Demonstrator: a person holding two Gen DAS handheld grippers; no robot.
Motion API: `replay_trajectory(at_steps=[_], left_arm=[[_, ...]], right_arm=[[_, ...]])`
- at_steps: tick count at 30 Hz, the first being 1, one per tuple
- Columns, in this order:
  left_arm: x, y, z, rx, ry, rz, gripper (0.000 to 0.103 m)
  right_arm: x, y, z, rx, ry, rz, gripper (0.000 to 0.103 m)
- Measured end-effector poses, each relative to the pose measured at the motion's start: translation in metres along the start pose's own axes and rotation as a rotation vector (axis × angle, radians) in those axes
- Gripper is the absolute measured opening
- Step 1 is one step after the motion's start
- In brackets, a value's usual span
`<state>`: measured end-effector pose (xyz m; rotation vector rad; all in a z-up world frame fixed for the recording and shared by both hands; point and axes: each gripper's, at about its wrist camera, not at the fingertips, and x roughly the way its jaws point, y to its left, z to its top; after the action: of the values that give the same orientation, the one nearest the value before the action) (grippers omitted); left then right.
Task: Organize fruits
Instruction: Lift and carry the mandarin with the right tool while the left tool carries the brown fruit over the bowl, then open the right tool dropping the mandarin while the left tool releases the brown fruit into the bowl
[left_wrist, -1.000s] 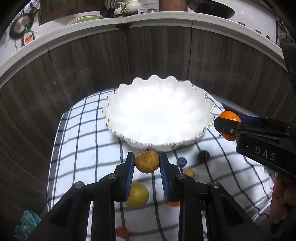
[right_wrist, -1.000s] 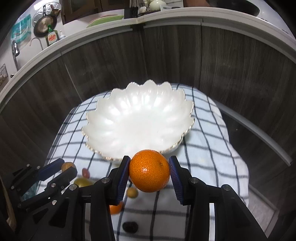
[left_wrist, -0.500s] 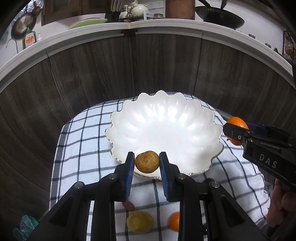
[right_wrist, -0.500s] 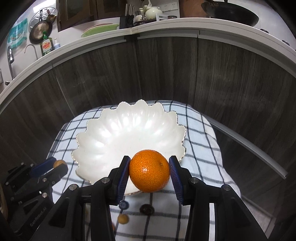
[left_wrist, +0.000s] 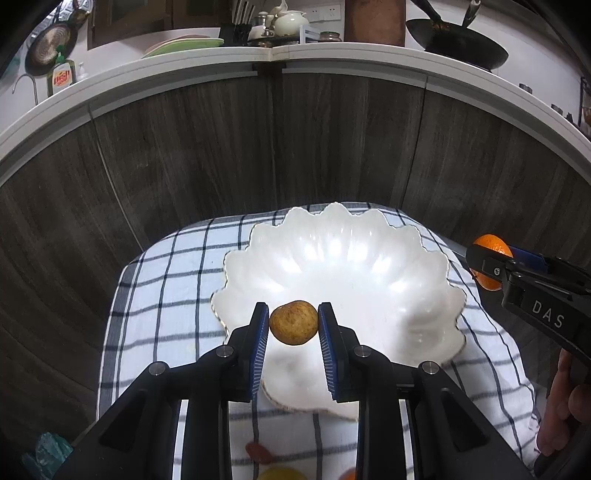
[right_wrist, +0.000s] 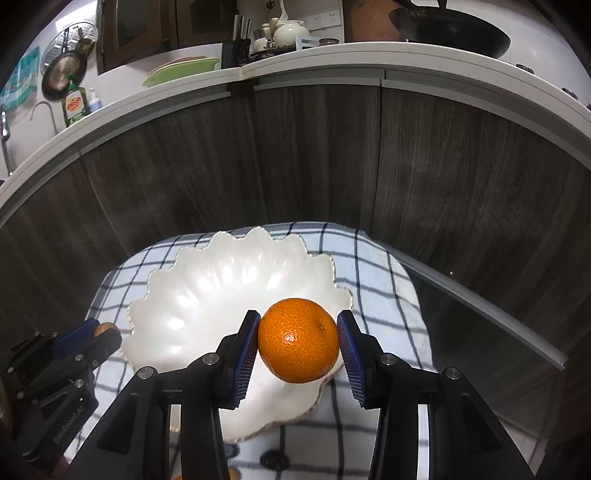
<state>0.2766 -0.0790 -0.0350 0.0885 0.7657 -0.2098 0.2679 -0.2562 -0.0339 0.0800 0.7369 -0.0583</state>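
The left gripper (left_wrist: 293, 323) clamps a small brown fruit (left_wrist: 293, 322) over the white bowl (left_wrist: 369, 258); the right gripper (right_wrist: 298, 339) clamps an orange (right_wrist: 298, 339) over its rim

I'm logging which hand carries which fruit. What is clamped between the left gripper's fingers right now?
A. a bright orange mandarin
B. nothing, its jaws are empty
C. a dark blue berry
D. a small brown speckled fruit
D: in the left wrist view the left gripper pinches the small brown speckled fruit above the white bowl; the orange is in the right gripper.
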Motion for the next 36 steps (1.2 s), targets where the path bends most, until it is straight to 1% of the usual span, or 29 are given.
replay_trajectory(at_steps=[7, 13, 16, 21, 23, 24, 25, 27, 28, 29, 30, 31, 32, 33, 36], left_arm=[[0.02, 0.006, 0.009, -0.008, 0.006, 0.022, 0.027], [0.038, 0.011, 0.009, -0.017, 0.036, 0.036, 0.028], [0.047, 0.011, 0.006, -0.011, 0.05, 0.04, 0.028], [0.056, 0.011, 0.005, -0.037, 0.083, 0.033, 0.028], [0.058, 0.009, 0.005, -0.036, 0.093, 0.03, 0.031], [0.059, 0.009, 0.005, -0.032, 0.096, 0.039, 0.04], [0.059, 0.009, 0.005, -0.029, 0.098, 0.044, 0.045], [0.059, 0.009, 0.006, -0.02, 0.097, 0.064, 0.046], [0.058, 0.009, 0.007, -0.021, 0.097, 0.067, 0.048], [0.058, 0.009, 0.008, -0.023, 0.097, 0.069, 0.051], [0.056, 0.009, 0.008, -0.024, 0.092, 0.075, 0.057], [0.055, 0.009, 0.009, -0.023, 0.087, 0.081, 0.06], [0.053, 0.009, 0.009, -0.018, 0.079, 0.086, 0.061], [0.051, 0.009, 0.009, -0.014, 0.077, 0.087, 0.062], [0.048, 0.011, 0.012, -0.022, 0.071, 0.097, 0.07]], right_arm=[[0.019, 0.0, 0.01, -0.002, 0.019, -0.034, 0.044], [0.043, -0.003, 0.01, 0.014, 0.078, -0.06, 0.044], [0.051, -0.004, 0.01, 0.014, 0.093, -0.074, 0.044], [0.06, -0.005, 0.009, 0.01, 0.12, -0.085, 0.044], [0.063, -0.006, 0.009, 0.011, 0.131, -0.089, 0.044], [0.065, -0.006, 0.009, 0.01, 0.141, -0.09, 0.044], [0.067, -0.006, 0.009, 0.011, 0.149, -0.087, 0.045], [0.07, -0.006, 0.009, 0.007, 0.163, -0.088, 0.045], [0.071, -0.006, 0.009, 0.006, 0.168, -0.092, 0.046], [0.073, -0.006, 0.009, 0.006, 0.171, -0.092, 0.051], [0.072, -0.006, 0.009, 0.007, 0.166, -0.094, 0.064], [0.07, -0.007, 0.01, 0.012, 0.151, -0.101, 0.07], [0.067, -0.008, 0.011, 0.018, 0.134, -0.106, 0.077], [0.064, -0.008, 0.012, 0.022, 0.118, -0.111, 0.079], [0.055, -0.005, 0.017, 0.007, 0.083, -0.124, 0.079]])
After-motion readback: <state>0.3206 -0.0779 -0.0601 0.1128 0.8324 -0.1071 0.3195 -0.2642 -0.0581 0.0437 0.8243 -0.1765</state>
